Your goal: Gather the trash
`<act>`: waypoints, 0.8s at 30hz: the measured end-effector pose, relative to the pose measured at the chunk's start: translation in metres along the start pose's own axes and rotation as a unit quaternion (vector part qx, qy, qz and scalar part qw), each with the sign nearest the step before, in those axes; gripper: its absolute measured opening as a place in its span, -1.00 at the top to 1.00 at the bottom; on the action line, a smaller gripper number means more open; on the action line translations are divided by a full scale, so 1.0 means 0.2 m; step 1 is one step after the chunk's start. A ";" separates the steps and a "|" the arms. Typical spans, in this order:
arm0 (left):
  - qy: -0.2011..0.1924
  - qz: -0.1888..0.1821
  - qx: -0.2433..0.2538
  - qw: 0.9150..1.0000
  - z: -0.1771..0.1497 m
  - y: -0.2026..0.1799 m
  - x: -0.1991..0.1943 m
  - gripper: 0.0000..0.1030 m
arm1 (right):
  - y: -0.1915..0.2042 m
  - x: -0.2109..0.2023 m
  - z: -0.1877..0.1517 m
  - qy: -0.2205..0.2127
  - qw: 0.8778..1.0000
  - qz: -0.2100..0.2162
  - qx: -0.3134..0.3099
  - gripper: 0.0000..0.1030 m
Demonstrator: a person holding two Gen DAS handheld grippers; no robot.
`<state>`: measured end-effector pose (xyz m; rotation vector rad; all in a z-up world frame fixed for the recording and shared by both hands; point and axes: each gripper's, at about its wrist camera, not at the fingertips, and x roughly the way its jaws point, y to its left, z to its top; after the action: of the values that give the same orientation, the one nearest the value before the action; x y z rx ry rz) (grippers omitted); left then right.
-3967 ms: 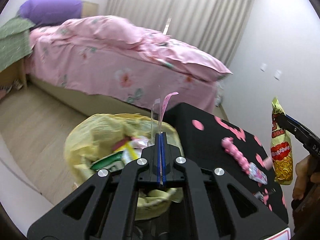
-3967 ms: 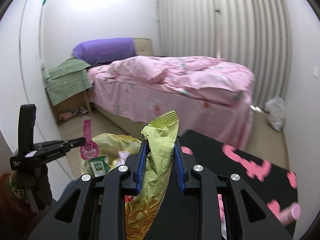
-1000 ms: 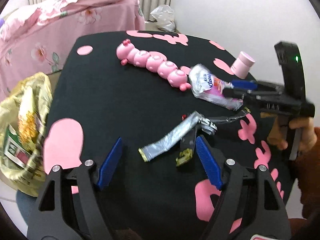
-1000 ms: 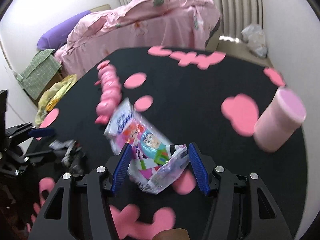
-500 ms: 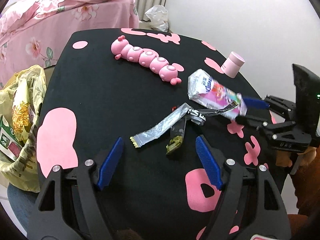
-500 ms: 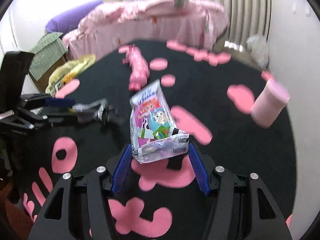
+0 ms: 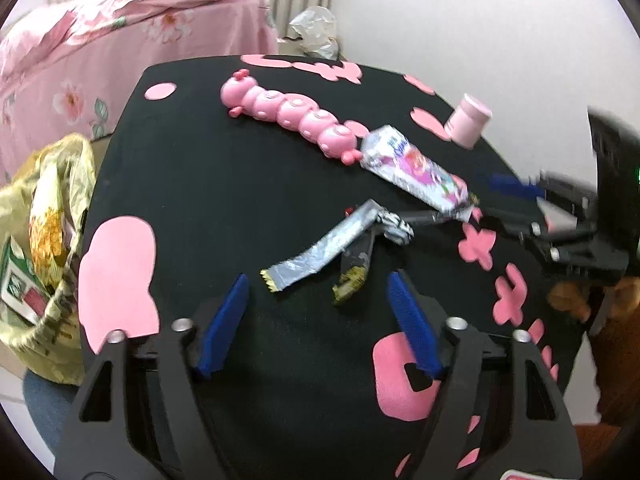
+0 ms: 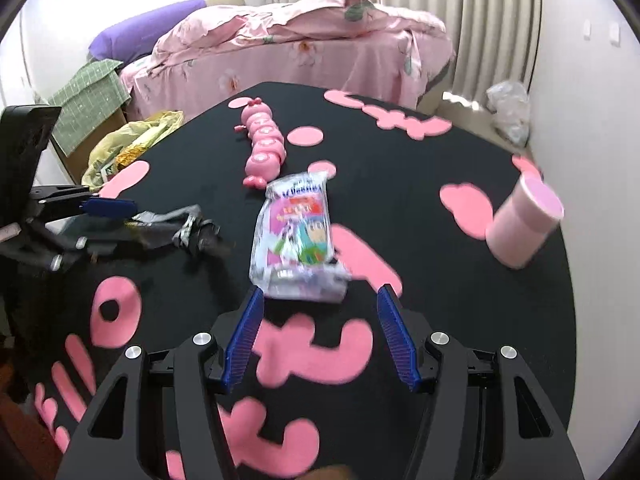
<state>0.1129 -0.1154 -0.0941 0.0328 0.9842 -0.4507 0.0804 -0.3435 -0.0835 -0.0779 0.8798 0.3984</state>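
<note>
Bedroom setting; black table (image 7: pixel 224 208) with pink cut-out shapes as work surface. Silver wrapper (image 7: pixel 320 254) flat on table, just ahead of left gripper (image 7: pixel 318 292), crumpled dark end (image 7: pixel 352 276) beside it, nearer the right blue pad. Left gripper spread wide, pads apart, holding nothing, wrapper lying beyond the tips. Printed snack packet (image 8: pixel 296 232) flat on table directly ahead of right gripper (image 8: pixel 320 304), near edge of packet just beyond the tips. Right gripper likewise spread wide, holding nothing. Packet's far end close to tail of pink caterpillar toy (image 7: pixel 292 116); touching or not, cannot tell. Silver wrapper left of packet in right wrist view, near it but apart. Pink cup (image 8: pixel 524 224) tilted on table, well right of packet. Yellow trash bag (image 7: pixel 44 240) off left table edge, open, holding wrappers. Bed with pink floral quilt (image 8: pixel 304 40) behind table; white plastic bag (image 8: pixel 508 112) on floor by curtain.
</note>
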 end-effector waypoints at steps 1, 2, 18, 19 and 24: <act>-0.002 -0.011 -0.016 1.000 0.01 0.02 -0.01 -0.17 | -0.02 -0.01 -0.01 0.000 1.000 0.012 0.011 -0.08; -0.011 -0.025 -0.034 0.999 0.02 0.04 -0.04 -0.17 | -0.03 -0.03 -0.03 -0.015 1.000 0.018 0.020 -0.08; -0.053 -0.012 -0.036 0.998 0.07 0.06 -0.16 -0.17 | 0.04 0.19 0.08 -0.006 1.000 0.001 0.000 0.67; -0.052 -0.015 -0.034 0.998 0.08 0.05 -0.16 -0.17 | 0.04 0.16 0.07 -0.012 1.000 -0.015 0.000 0.70; -0.028 -0.032 0.013 0.999 0.10 -0.05 -0.10 -0.17 | 0.00 -0.03 -0.01 -0.050 0.998 -0.024 0.038 0.75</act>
<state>0.1154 -0.1221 -0.0654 0.0115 0.9257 -0.5198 0.0758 -0.3458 -0.0798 -0.0087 0.7918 0.3200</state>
